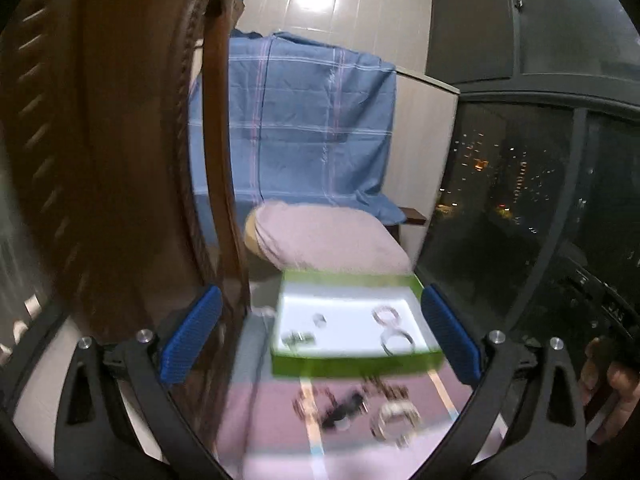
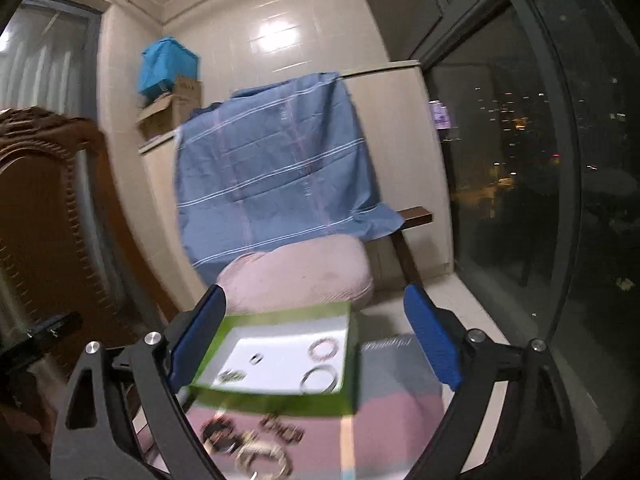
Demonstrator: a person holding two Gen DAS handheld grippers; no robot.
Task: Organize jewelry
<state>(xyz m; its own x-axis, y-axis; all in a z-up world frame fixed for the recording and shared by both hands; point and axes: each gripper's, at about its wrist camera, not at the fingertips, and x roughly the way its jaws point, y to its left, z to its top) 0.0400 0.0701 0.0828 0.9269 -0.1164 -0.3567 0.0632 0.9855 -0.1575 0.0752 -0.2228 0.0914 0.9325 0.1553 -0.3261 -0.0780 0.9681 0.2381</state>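
Note:
A green box with a white floor (image 1: pixel 344 364) (image 2: pixel 280 400) lies on a pink cloth. In it lie silver bangles (image 1: pixel 394 326) (image 2: pixel 322 364), a small ring (image 1: pixel 319 319) (image 2: pixel 256 358) and a small dark piece (image 1: pixel 298 338) (image 2: pixel 232 376). In front of the box, loose jewelry lies on the cloth: dark bracelets (image 1: pixel 340 406) (image 2: pixel 224 436) and silver bangles (image 1: pixel 396 420) (image 2: pixel 262 456). My left gripper (image 1: pixel 320 334) is open and empty above the box. My right gripper (image 2: pixel 316 340) is open and empty above the box. Both views are blurred.
A carved wooden chair back (image 1: pixel 120 160) (image 2: pixel 44 220) stands close on the left. A pink pillow (image 1: pixel 324 240) (image 2: pixel 300 276) lies behind the box, under a draped blue sheet (image 1: pixel 296 128) (image 2: pixel 276 160). A dark window (image 1: pixel 520 200) (image 2: pixel 520 160) runs along the right.

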